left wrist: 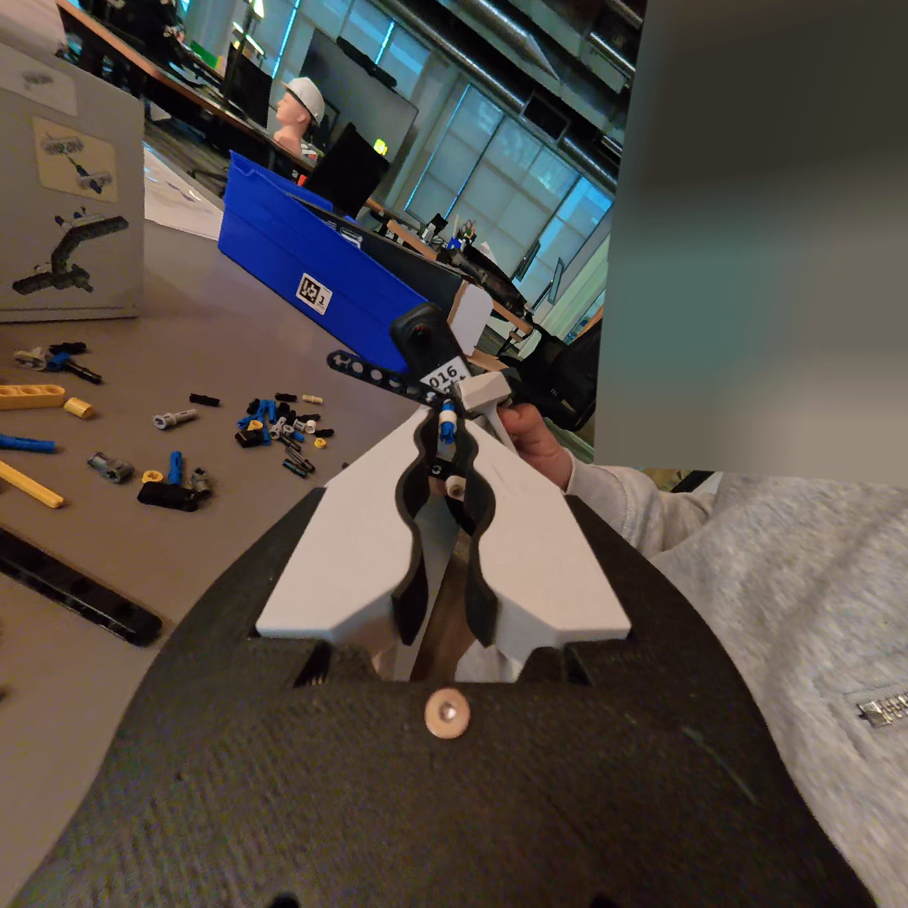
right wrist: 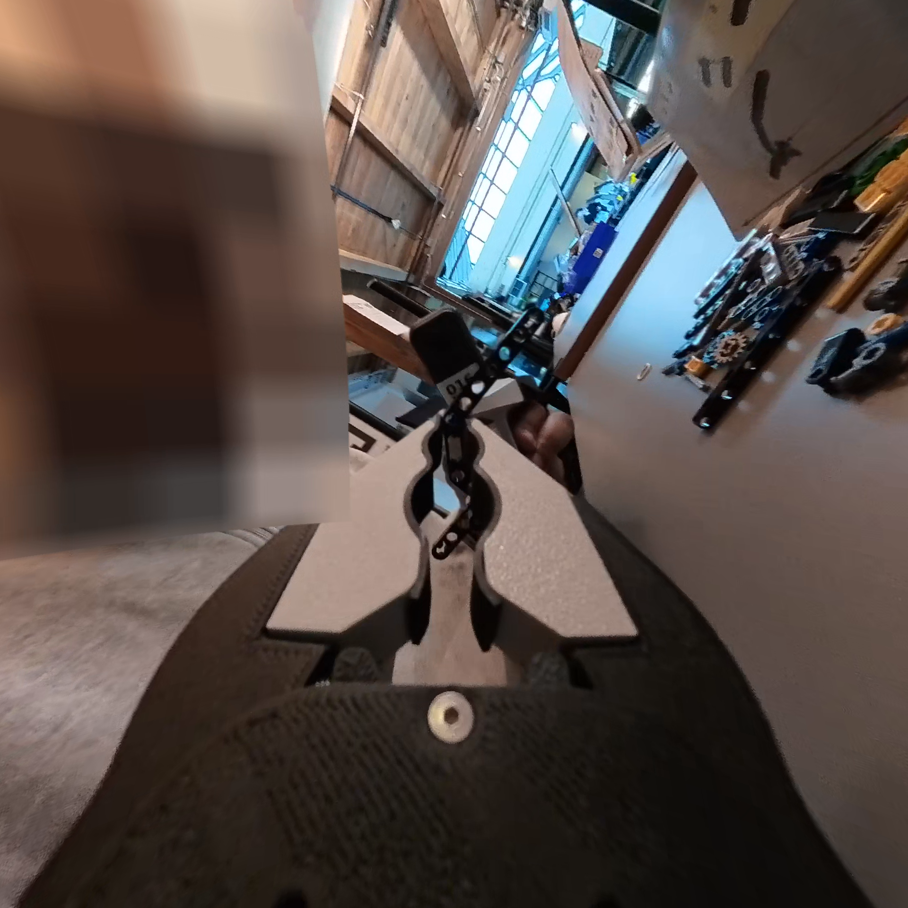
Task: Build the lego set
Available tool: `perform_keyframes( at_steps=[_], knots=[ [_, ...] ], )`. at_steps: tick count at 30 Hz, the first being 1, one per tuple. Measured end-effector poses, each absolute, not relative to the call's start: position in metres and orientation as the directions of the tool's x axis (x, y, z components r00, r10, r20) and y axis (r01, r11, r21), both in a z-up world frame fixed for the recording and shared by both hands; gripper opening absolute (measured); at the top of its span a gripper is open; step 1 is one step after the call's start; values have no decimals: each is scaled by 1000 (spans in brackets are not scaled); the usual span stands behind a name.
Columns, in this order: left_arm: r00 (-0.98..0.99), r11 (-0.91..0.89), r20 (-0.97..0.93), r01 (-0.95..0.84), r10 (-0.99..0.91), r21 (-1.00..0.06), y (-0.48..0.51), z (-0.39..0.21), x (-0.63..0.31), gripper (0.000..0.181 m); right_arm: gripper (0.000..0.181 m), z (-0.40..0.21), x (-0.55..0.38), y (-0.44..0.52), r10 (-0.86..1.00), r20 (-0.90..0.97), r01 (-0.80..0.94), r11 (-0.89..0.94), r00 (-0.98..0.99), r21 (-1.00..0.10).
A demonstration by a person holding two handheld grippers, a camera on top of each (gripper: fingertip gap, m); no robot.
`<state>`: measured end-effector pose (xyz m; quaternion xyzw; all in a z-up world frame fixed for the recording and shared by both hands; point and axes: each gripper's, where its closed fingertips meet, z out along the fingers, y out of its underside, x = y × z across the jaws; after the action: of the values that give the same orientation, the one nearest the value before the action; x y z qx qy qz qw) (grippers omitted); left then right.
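Observation:
In the left wrist view my left gripper (left wrist: 443, 413) is shut on a small blue pin with a white collar (left wrist: 446, 426), held in the air above the table. The pin's tip meets the end of a long black beam with holes (left wrist: 374, 376). In the right wrist view my right gripper (right wrist: 454, 423) is shut on that same black beam (right wrist: 461, 448), which runs lengthwise between the jaws and sticks out past the tips. The two grippers face each other tip to tip. A hand (left wrist: 533, 442) holds the right gripper.
Several loose small black, blue, grey and yellow parts (left wrist: 282, 427) lie on the grey table (left wrist: 206, 344). A blue bin (left wrist: 304, 260) and an instruction sheet (left wrist: 69, 196) stand behind. A long black beam (left wrist: 73, 589) lies near left. A partly built geared assembly (right wrist: 737, 339) lies on the table. Left and right tips are no more than a few centimetres apart.

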<state>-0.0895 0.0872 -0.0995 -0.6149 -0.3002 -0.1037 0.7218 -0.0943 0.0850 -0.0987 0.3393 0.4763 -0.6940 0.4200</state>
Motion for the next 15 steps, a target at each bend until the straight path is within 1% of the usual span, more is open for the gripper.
perform_keyframes(
  at_steps=[5,11,13,15],
  knots=[
    [793,193,571,538,212,-820,87,-104,-90,5,4,-104,-94,83,-151,-856,868,-138,-495,-477],
    [788,152,579,558,211,-816,86,-109,-90,5,4,-109,-94,82,-63,-820,822,-64,-569,-566],
    [784,138,586,569,208,-811,86,-112,-89,5,4,-111,-94,82,-41,-815,816,-40,-578,-577],
    [786,125,583,570,205,-812,87,-114,-88,5,4,-110,-92,82,-52,-832,834,-24,-552,-552]
  ],
)
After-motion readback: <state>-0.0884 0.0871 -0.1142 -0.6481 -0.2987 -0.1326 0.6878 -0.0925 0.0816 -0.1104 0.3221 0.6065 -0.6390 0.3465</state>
